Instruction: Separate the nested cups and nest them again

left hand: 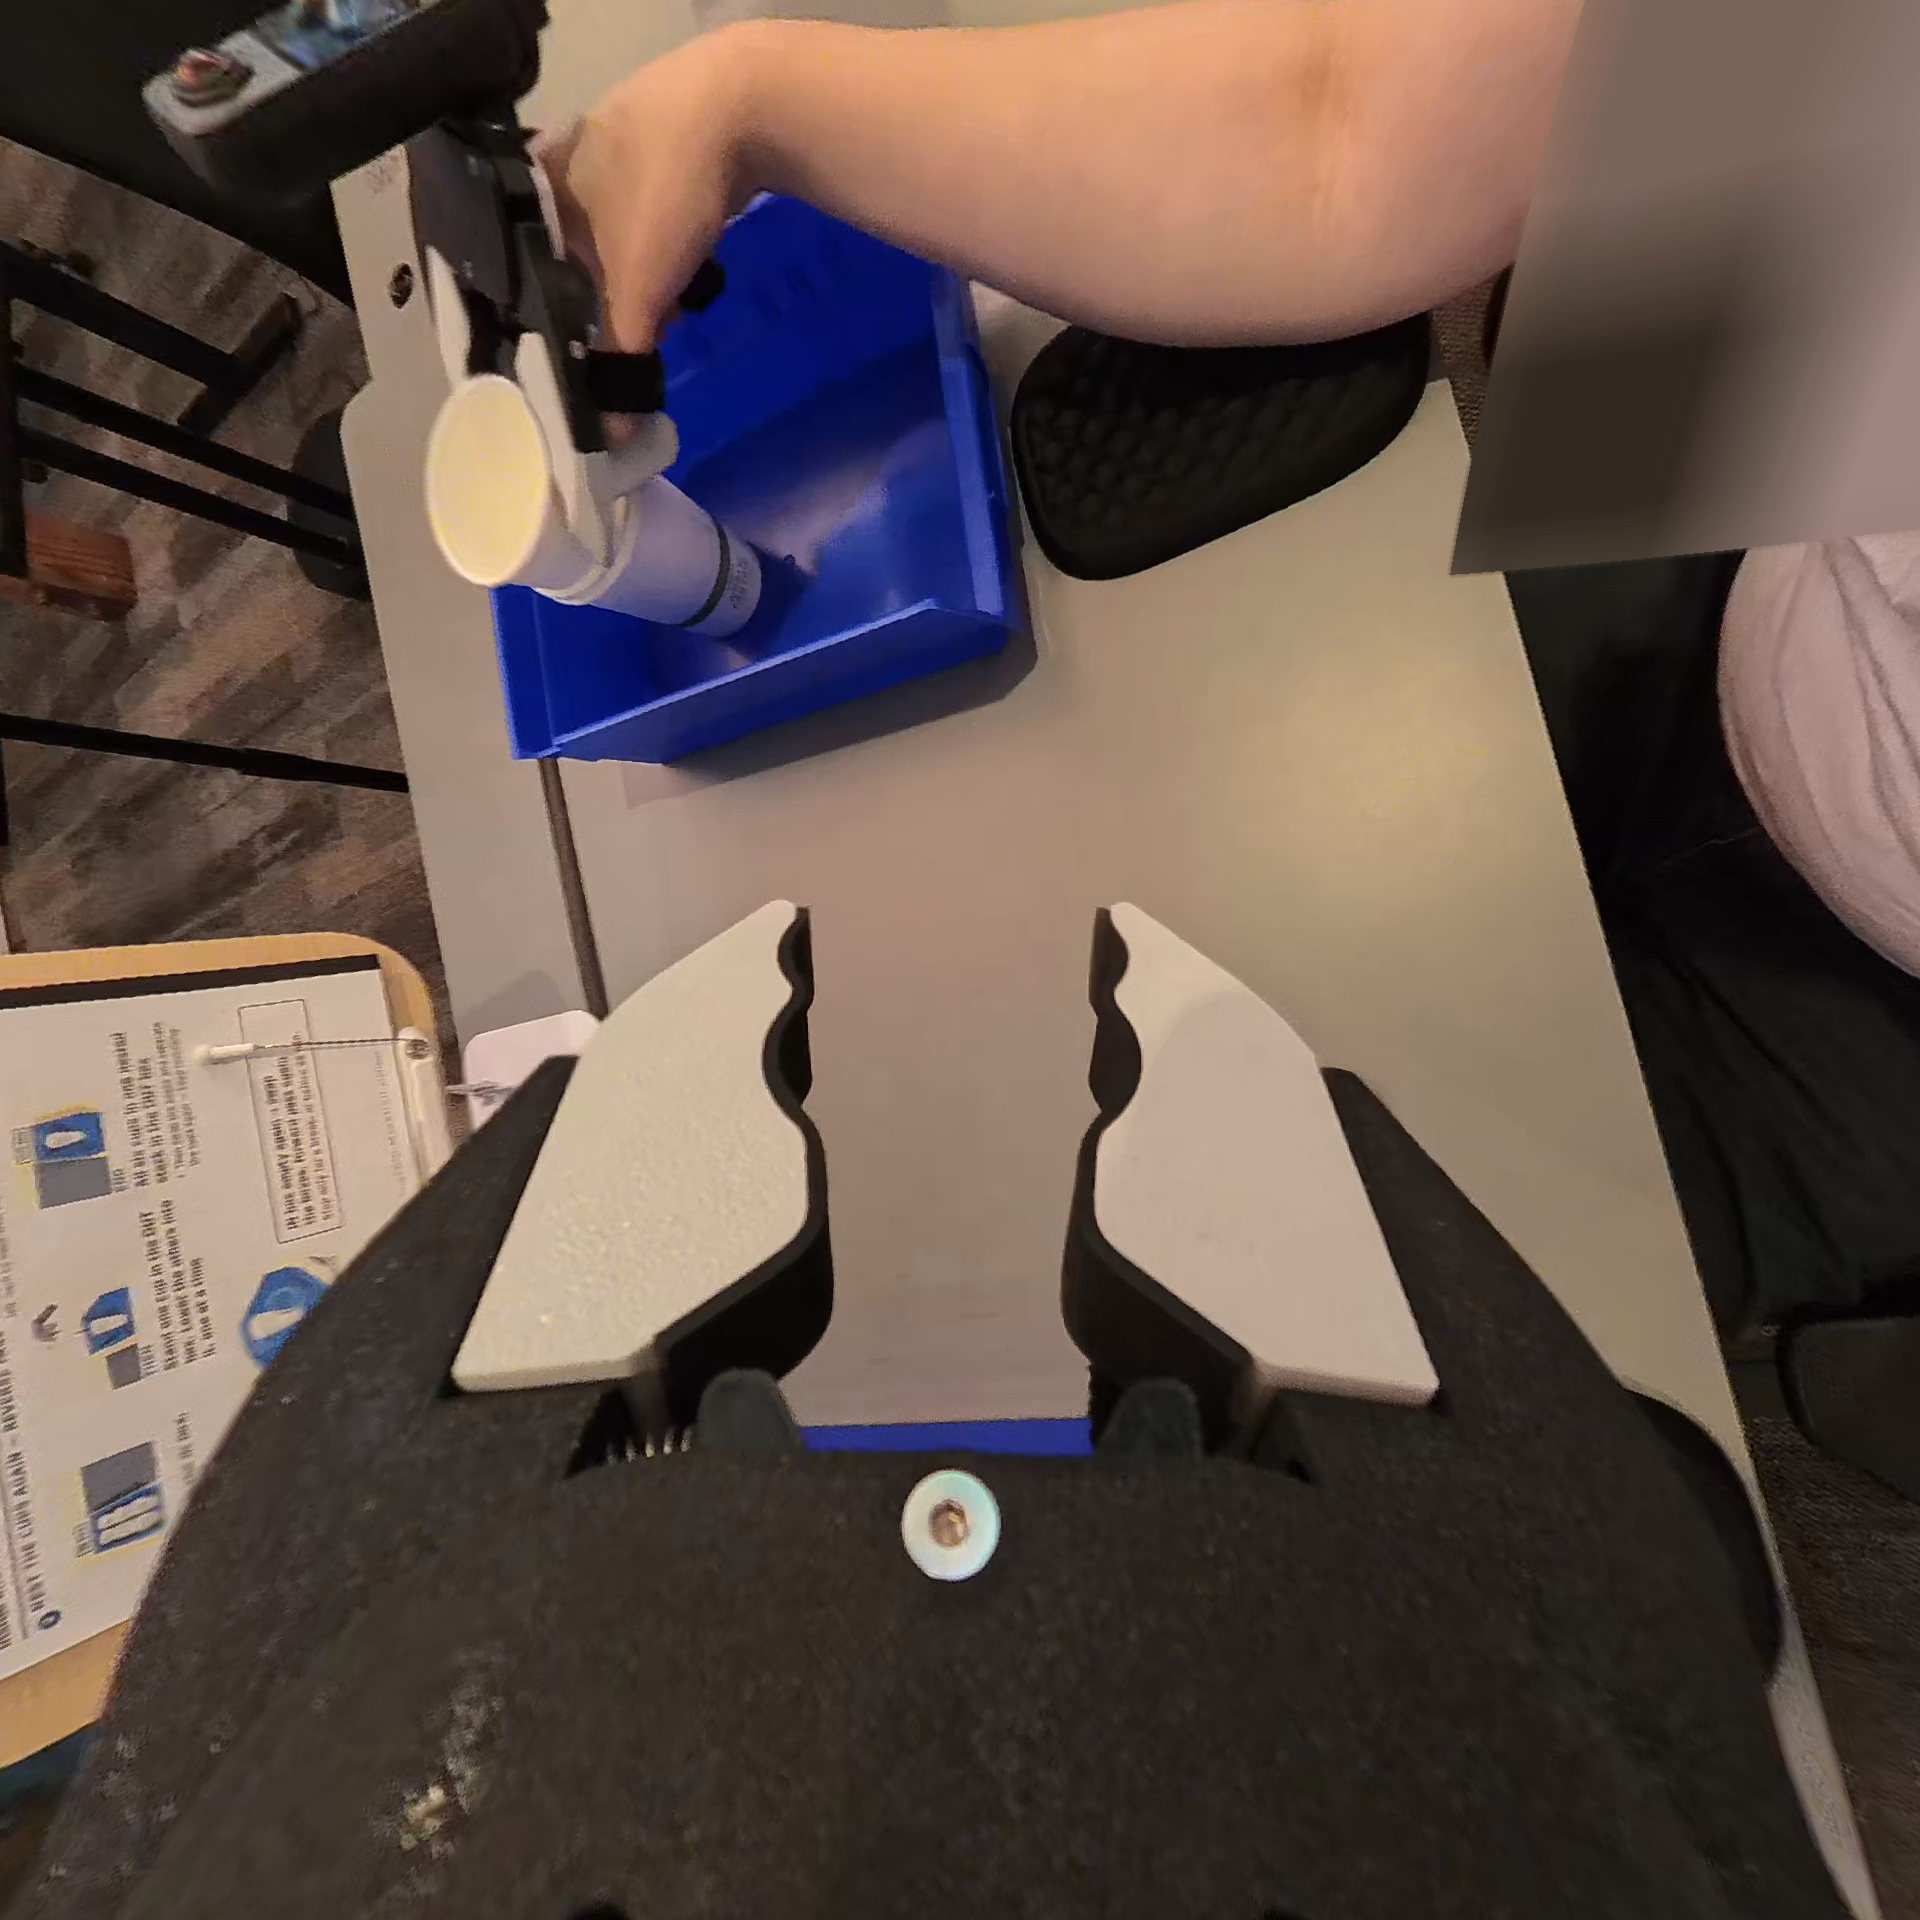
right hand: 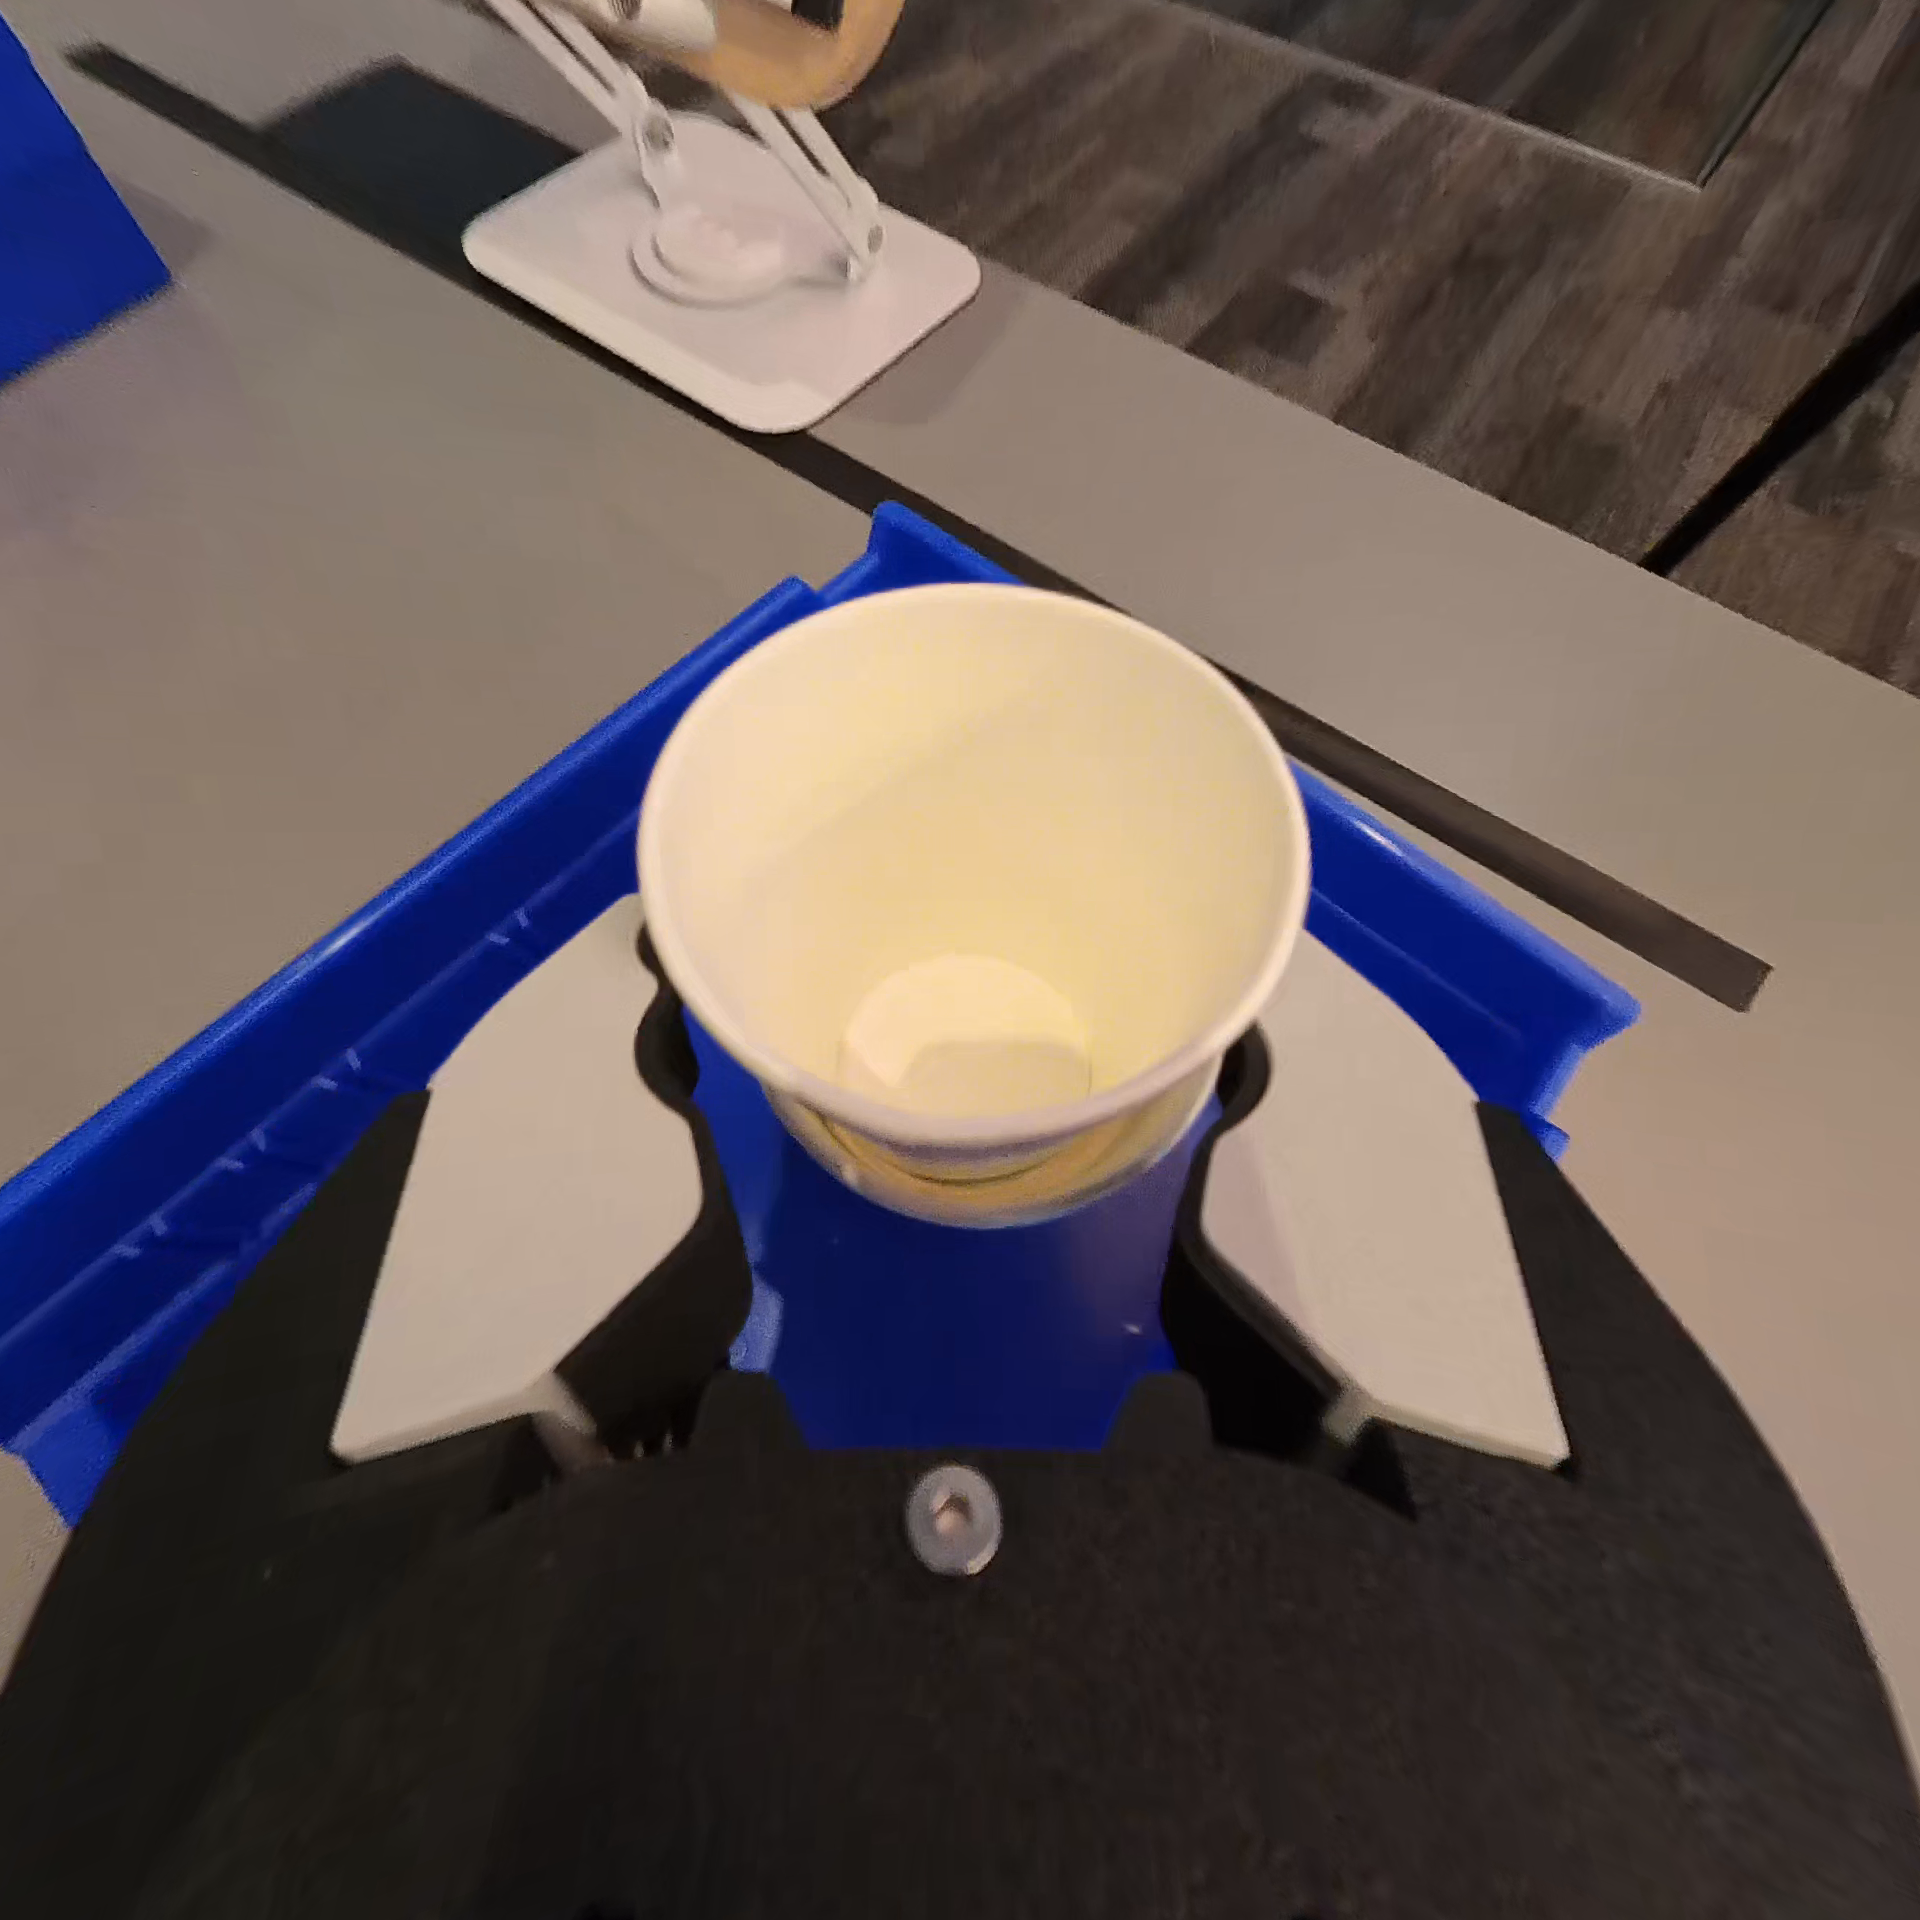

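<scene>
Right claw (right hand: 961,1023) clenched on a stack of nested white paper cups (right hand: 971,883) over the blue plastic bin (right hand: 436,935).

Its lower end dips inside the bin, which sits at the far left edge of the grey tabletop (left hand: 1247,790); how many cups the stack holds cannot be told, though several rims show in the left wrist view. The left claw (left hand: 951,1039) is released, fingers spread over bare tabletop, grasping nothing. One black cushioned pad (left hand: 1205,447) lies beside the bin; one white stand base (right hand: 727,301) sits at the tabletop's edge.
</scene>
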{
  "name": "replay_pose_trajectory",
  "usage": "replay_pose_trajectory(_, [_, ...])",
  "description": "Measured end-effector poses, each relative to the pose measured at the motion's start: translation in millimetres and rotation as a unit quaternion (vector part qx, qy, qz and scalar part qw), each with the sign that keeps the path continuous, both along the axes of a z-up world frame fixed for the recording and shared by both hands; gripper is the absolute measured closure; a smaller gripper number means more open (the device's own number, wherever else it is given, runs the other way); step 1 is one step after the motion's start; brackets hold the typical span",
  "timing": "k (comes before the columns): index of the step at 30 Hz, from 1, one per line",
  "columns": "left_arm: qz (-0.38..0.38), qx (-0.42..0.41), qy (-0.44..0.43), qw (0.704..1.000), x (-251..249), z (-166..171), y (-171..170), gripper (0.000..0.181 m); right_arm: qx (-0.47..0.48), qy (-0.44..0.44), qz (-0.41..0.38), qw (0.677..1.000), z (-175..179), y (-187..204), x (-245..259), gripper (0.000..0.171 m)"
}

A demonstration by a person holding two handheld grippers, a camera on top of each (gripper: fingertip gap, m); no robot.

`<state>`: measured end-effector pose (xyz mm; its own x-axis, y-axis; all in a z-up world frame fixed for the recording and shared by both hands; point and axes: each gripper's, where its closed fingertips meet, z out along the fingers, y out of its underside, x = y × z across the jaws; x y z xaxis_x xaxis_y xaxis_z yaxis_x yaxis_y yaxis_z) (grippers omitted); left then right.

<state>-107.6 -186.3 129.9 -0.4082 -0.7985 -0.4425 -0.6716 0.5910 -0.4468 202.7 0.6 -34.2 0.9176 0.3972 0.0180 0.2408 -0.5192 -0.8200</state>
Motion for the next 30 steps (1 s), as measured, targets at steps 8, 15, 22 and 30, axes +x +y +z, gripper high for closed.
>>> replay_pose_trajectory(8, [0.125, 0.030, -0.007, 0.992, -51.6, 6.6, 69.9, 0.127, 0.034, -0.068, -0.026, 0.997, 35.9, -17.6, 7.0, 0.060])
replay_pose_trajectory(15, [0.367, 0.065, 0.100, 0.923, -206.8, -57.3, 189.2, 0.132, 0.097, -0.055, -0.002, 0.994, 72.2, -27.9, -8.7, 0.060])
replay_pose_trajectory(22, [0.461, 0.045, 0.224, 0.857, -304.5, -153.3, 228.5, 0.133, 0.099, -0.073, 0.017, 0.992, 71.6, -24.0, -23.1, 0.061])
replay_pose_trajectory(30, [0.496, 0.037, 0.223, 0.838, -316.3, -191.2, 254.4, 0.139, 0.091, -0.081, 0.026, 0.992, 66.1, -22.0, -27.5, 0.061])
